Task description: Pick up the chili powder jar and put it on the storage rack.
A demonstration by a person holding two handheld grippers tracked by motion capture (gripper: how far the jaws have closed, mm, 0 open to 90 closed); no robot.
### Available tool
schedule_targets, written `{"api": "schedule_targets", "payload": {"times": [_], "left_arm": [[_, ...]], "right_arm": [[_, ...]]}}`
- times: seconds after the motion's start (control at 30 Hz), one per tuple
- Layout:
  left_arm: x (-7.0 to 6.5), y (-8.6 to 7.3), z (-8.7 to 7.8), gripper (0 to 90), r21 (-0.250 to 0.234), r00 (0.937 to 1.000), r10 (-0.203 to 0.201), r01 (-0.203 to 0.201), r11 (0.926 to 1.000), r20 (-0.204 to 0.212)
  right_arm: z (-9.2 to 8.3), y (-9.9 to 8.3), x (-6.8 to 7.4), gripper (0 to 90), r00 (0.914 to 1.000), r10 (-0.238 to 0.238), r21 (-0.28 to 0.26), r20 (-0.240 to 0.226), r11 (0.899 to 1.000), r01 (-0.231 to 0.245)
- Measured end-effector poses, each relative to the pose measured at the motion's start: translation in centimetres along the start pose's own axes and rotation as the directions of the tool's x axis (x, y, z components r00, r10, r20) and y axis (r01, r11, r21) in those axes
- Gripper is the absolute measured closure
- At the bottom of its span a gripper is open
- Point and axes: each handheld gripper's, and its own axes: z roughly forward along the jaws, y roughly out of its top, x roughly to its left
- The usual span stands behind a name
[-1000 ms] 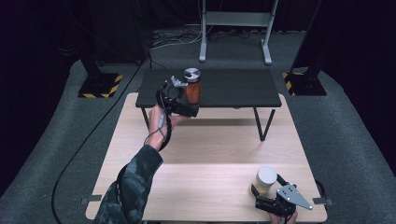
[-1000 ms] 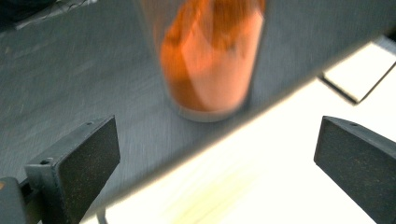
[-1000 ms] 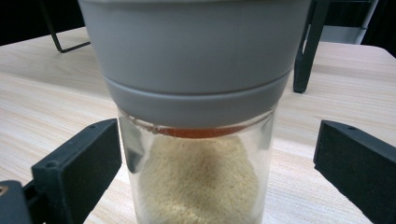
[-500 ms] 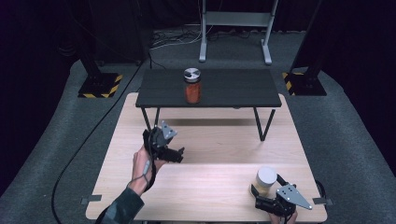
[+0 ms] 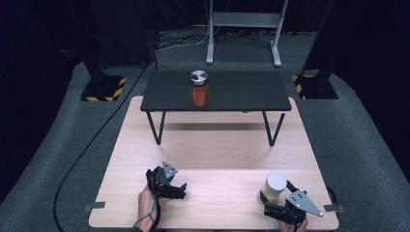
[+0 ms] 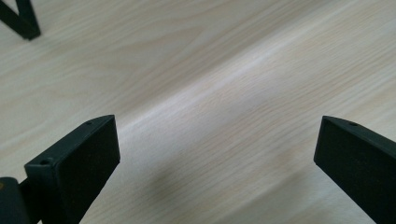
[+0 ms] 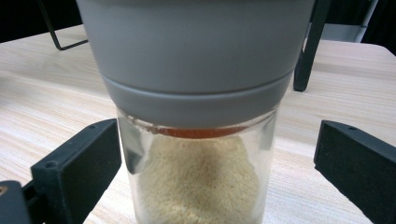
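Jars are what I am working with, two of them, and I take the scene from my left. On that side my left gripper (image 5: 178,189) hangs over the pale wooden table (image 5: 217,145), held in a hand (image 5: 147,203) that comes in from the bottom edge, with a cable trailing off toward the floor. In the left gripper view (image 6: 217,154) its matte black, blocky jaws stand wide apart, with nothing but bare, fine-grained light wood between them; a dark metal leg is cut off at the top corner.

Toward the middle and farther back, a low black table (image 5: 241,92) on thin angled legs stands on the wooden one. On it sits an upright glass jar (image 5: 199,91) with a metallic lid, holding something orange-red that I cannot identify from here.

At the right, near the front edge, a second jar (image 5: 274,187) stands upright on the wood with my right gripper (image 5: 267,200) around its base. In the right gripper view (image 7: 217,158) this jar (image 7: 198,182) is clear glass with a smooth grey lid, filled with pale, fine, sandy granules under an orange band at the neck. The jaws are spread; the left one is at or just beside the glass, the right one stands clear of it. The lid's top is cut off by the frame.
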Motion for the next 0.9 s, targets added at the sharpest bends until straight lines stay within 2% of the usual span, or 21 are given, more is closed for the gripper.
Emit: {"api": "schedule_targets", "payload": {"times": [0.23,0.37,0.9], "left_arm": [[0.6,-1.3,0.5,0.1,-0.011,0.9985,-0.051,0.051,0.9986,0.018],[1.1,-2.4,0.7,0.1,-0.046,0.9949,-0.092,0.094,0.9945,0.042],[1.5,-2.5,0.7,0.3,-0.049,0.9960,-0.072,0.074,0.9961,0.054]], "right_arm": [[0.0,0.0,0.0,0.0,1.0000,0.001,0.002,0.001,1.000,-0.001],[0.0,0.1,-0.1,0.0,1.0000,0.004,0.004,-0.004,1.000,-0.004],[0.0,0.1,0.0,0.0,1.0000,-0.006,0.007,-0.003,1.000,0.006]]}}
